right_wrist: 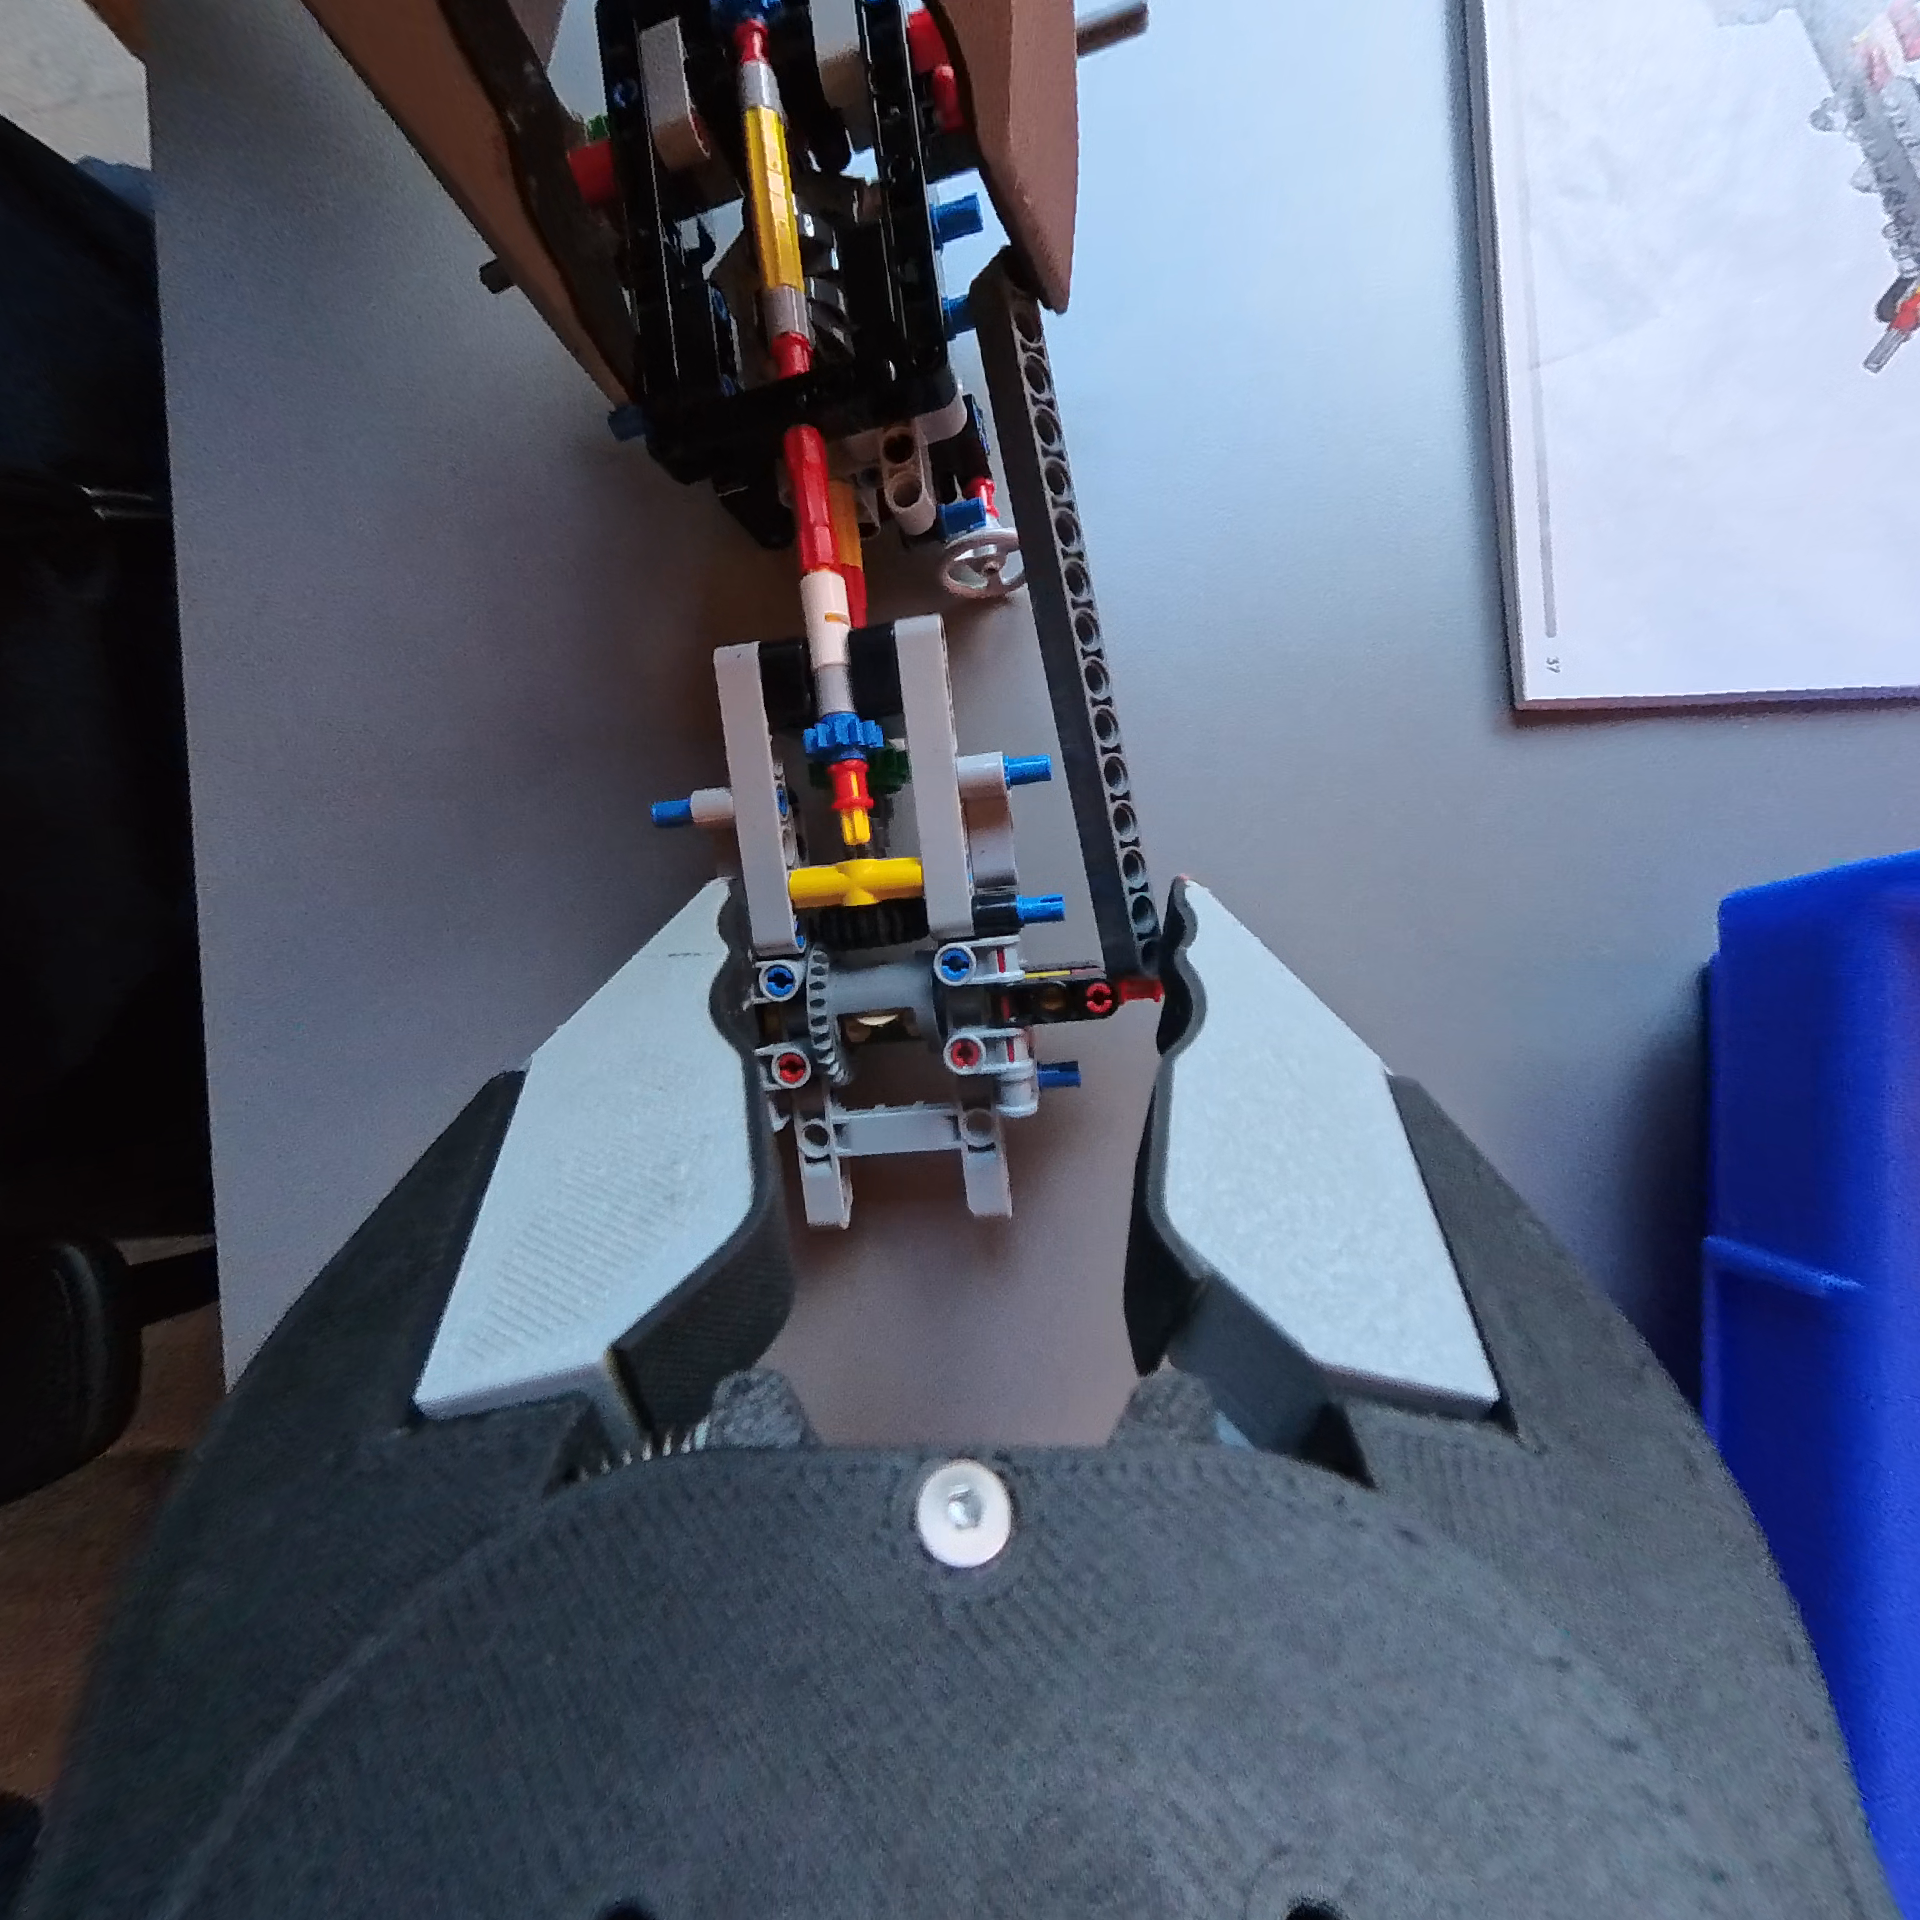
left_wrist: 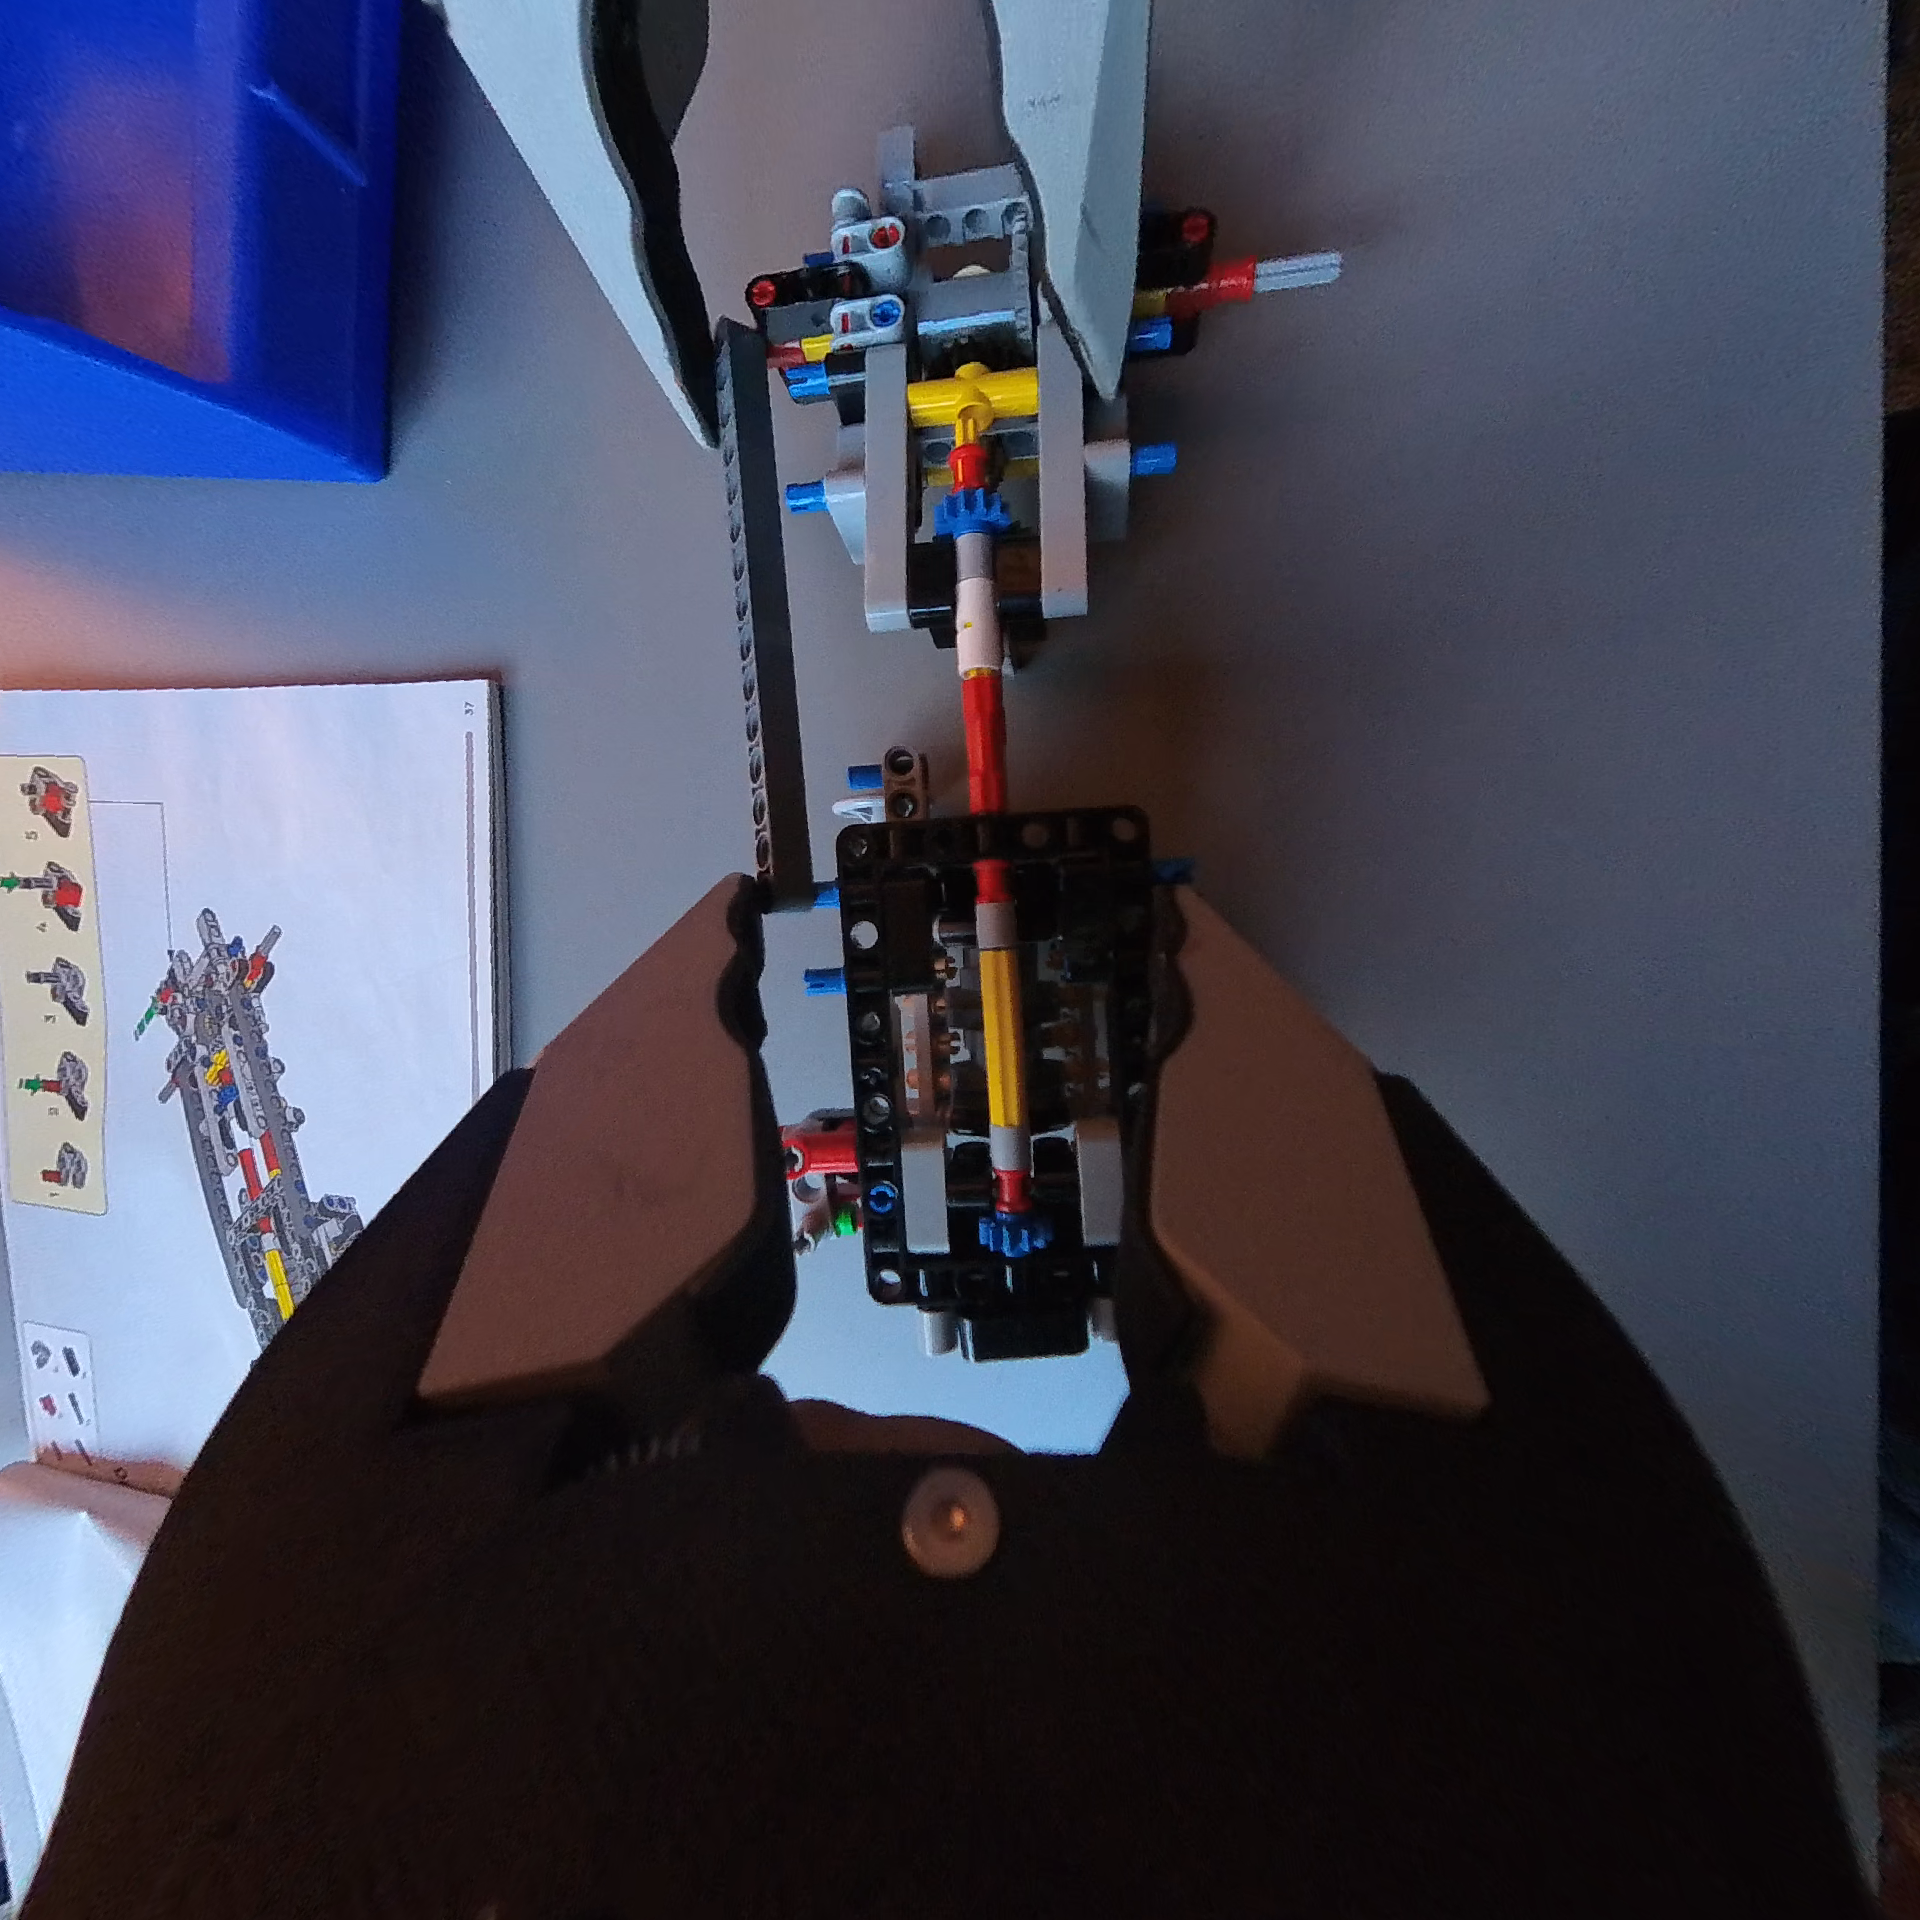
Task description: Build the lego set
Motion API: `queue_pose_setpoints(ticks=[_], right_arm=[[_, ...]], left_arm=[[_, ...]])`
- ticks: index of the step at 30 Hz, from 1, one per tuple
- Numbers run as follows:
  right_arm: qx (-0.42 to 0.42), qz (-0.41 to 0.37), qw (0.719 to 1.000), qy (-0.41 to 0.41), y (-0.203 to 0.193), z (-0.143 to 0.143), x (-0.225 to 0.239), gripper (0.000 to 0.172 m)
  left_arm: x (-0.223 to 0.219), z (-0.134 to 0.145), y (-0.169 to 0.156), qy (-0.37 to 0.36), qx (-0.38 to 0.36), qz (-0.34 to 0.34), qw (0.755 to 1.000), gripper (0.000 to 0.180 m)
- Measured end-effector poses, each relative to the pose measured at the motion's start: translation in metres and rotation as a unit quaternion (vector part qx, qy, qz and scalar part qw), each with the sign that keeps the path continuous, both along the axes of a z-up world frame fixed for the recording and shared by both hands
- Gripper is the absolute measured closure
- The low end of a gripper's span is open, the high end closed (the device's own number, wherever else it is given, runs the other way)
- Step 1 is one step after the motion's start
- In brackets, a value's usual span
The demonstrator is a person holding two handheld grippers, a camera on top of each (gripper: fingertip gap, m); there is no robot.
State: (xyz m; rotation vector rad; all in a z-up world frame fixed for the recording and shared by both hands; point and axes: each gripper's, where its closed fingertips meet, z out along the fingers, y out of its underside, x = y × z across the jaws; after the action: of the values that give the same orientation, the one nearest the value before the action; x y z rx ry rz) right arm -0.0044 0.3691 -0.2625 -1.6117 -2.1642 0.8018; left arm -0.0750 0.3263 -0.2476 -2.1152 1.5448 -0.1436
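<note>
Where two tools (left_wrist: 961,904) (right_wrist: 951,935) meet: one brick chassis (left_wrist: 997,1039), one long beam (left_wrist: 764,623).

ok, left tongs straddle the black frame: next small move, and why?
Probably close the left tongs slightly, to push the dark grey beam in toward the black frame. One fingertip sits at the beam's end, the other finger flanks the frame's far side, and blue pins show in the gap between beam and frame.
</note>
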Motion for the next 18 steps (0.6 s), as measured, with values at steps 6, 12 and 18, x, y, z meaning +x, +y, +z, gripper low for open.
queue_pose_setpoints(ticks=[6, 12, 18], right_arm=[[-0.080, 0.003, 0.996, 0.039, 0.009, 0.020, 0.000, 0.101], [-0.100, 0.019, 0.995, 0.016, 0.024, 0.018, -0.014, 0.113], [-0.148, 0.059, 0.987, -0.012, 0.020, 0.014, -0.024, 0.155]], left_arm=[[-0.001, 0.000, 0.000, 0.000, 0.001, 0.000, 1.000, 0.107], [0.000, 0.000, 0.000, -0.008, -0.001, -0.002, 1.000, 0.108], [-0.001, -0.001, 0.001, -0.014, -0.002, -0.001, 1.000, 0.107]])
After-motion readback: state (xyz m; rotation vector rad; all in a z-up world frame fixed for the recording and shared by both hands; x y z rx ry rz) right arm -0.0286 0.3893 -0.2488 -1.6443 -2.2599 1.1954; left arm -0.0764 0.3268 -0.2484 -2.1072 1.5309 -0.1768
